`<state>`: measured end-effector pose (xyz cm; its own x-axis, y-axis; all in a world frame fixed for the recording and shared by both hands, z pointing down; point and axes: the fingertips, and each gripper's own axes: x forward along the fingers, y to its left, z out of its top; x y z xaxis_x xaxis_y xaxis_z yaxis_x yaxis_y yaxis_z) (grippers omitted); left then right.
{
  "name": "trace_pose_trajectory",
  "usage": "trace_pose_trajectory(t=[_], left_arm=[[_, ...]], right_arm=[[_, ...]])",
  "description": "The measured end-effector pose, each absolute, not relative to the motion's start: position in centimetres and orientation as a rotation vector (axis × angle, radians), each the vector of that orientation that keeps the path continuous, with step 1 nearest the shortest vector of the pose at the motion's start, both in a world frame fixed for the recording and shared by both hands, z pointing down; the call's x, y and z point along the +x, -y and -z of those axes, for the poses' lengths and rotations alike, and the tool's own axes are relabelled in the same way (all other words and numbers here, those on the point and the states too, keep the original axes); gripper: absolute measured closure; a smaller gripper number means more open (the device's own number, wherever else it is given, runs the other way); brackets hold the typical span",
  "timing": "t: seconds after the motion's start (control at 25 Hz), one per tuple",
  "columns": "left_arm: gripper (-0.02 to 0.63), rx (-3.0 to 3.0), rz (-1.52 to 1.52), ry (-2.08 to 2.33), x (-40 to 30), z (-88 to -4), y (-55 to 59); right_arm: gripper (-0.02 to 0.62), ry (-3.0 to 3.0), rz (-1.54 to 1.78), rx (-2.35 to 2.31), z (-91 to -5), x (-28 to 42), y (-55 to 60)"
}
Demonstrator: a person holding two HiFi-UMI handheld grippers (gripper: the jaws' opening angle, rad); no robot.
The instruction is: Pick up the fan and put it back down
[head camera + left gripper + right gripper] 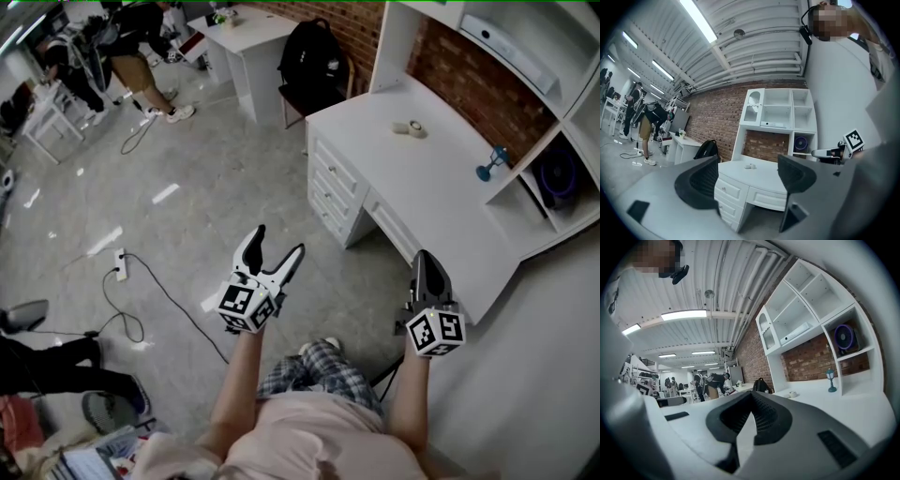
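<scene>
You stand in front of a white desk [441,187] with both grippers held out level. Your left gripper [278,241] is released: its two jaws stand wide apart and only open air is between them, with the floor below. Your right gripper [424,258] is clenched: its jaws meet at the tips and they grasp nothing. It hangs just beside the front edge of the desk, not touching it.

The fan [560,178] is dark, with a purple ring around its grille. It stands upright in the lower right compartment of the white shelf unit [525,56] that rises from the back of the desk. It is well apart from both grippers, and neither one touches it.

On the desk top, a small blue lamp [492,164] stands near the wall of the fan's compartment. A pale roll of tape [410,127] lies further to the left, close to the brick wall [469,84].

A black backpack [314,52] rests on a chair beyond the left end of the desk. On the grey floor [216,187], a power strip [121,265] lies with its cable. In the far corner, a person [141,56] bends over beside another white table [246,33].
</scene>
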<state>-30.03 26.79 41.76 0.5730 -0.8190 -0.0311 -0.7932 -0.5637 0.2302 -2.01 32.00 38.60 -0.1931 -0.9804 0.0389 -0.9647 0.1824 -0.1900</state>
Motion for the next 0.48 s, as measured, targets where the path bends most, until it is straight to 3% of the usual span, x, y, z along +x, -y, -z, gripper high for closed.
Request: trace_pose_trajectory(t=[0.48], left_arm=[[0.227, 2.638, 0.165, 1.332, -29.0, -42.4, -22.2]], right_arm=[[0.583, -2.324, 0.262, -1.935, -39.2, -1.4, -27.6]])
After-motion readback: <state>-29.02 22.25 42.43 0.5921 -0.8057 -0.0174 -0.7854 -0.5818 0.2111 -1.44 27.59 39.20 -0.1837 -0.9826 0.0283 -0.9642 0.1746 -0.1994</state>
